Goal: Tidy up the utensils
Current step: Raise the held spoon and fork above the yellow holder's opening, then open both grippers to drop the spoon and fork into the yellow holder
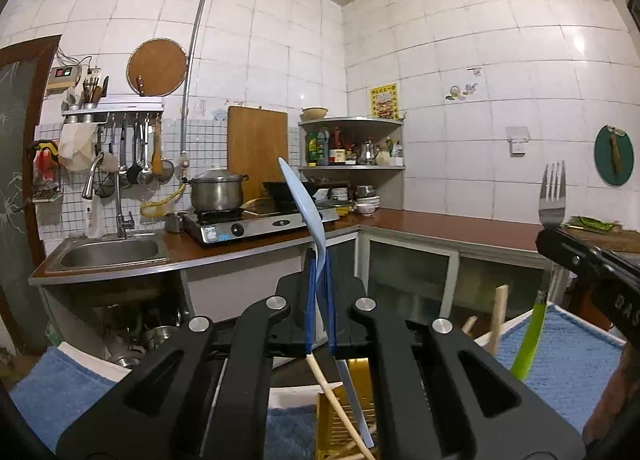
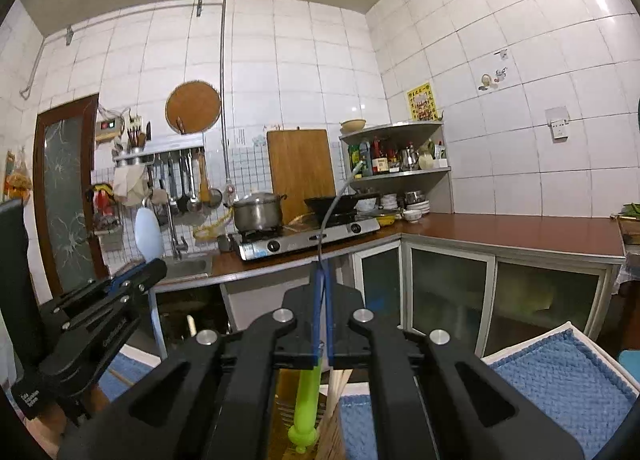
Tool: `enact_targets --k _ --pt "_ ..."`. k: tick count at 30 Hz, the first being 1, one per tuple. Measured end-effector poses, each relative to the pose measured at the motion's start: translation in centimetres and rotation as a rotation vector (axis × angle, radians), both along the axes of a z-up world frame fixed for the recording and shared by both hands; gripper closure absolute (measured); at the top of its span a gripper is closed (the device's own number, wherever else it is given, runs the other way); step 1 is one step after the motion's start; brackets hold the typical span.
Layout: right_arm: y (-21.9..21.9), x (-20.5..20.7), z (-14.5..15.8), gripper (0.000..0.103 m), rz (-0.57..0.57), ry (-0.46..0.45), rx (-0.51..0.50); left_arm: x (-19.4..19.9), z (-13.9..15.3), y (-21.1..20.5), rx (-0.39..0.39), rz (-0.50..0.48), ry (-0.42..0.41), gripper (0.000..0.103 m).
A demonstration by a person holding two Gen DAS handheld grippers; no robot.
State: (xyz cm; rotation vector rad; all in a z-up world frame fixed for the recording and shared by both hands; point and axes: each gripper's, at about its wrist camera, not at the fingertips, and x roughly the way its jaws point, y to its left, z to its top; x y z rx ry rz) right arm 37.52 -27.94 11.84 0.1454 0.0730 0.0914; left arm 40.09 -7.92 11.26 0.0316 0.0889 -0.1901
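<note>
While upright, spoon (image 1: 298, 204) inside left tool (image 1: 319, 260)

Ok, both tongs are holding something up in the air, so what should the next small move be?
Probably lower the left tongs toward the yellow holder below: they are shut on the blue spoon, raised handle-down above it. The right tongs hold the green-handled fork likewise.

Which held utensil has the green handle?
The fork in the right gripper has it; the left gripper's spoon is pale blue all over.
</note>
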Motion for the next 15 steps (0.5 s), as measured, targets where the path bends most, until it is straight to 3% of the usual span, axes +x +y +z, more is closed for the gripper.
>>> enact_targets --k 8,15 --pt "1.7 1.2 -3.3 0.101 0.028 0.045 -0.090 1.3 -3.6 -0.3 0.039 -0.019 0.056 0.100" --pt "2.3 1.0 -5.6 0.101 0.064 0.113 -0.118 -0.3 -4.0 -0.9 0.100 -0.056 0.084 0.100"
